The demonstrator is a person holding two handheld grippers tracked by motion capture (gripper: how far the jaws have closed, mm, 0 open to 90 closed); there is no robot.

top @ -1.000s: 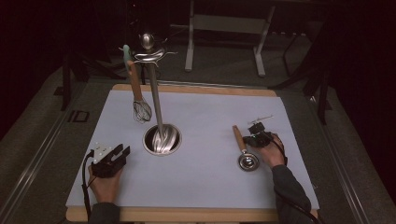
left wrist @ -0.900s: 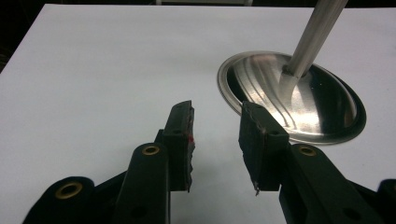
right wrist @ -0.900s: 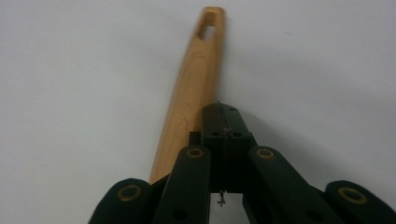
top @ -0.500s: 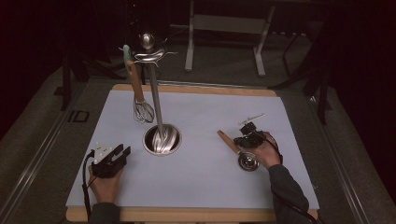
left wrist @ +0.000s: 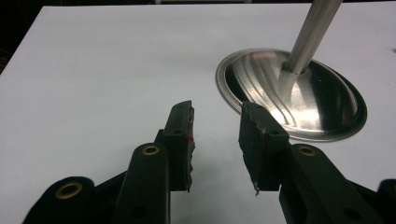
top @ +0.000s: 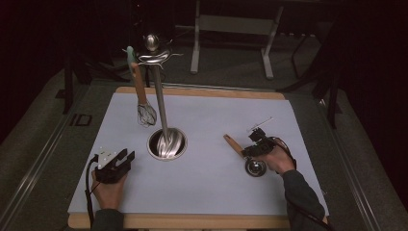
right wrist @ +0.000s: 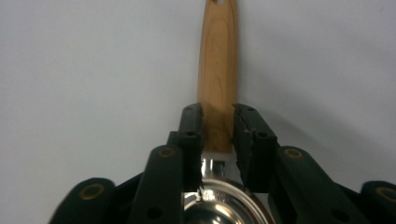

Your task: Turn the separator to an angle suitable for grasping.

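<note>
A small steel ladle with a wooden handle (top: pixel 233 144) lies on the white table; its bowl (top: pixel 255 167) rests on the surface. My right gripper (top: pixel 254 147) is shut on the handle just above the bowl. In the right gripper view both jaws press the sides of the wooden handle (right wrist: pixel 218 70) around my right gripper's (right wrist: pixel 218 140) midpoint, and the shiny bowl (right wrist: pixel 212 207) sits below them. My left gripper (top: pixel 117 162) stands open near the table's front left, nothing between its jaws. In the left gripper view my left gripper (left wrist: pixel 217 135) points toward the stand's base (left wrist: pixel 322 116).
A steel utensil stand rises from a round base (top: pixel 166 144) at mid-table; its pole (top: pixel 159 96) ends in hooks. A whisk (top: pixel 146 114) with a wooden handle hangs from them at the left. White table surface (top: pixel 207 192) lies between the two grippers.
My right gripper has shifted left and the ladle's handle has swung left toward the stand, while its bowl stayed in about the same spot. The left gripper has not moved.
</note>
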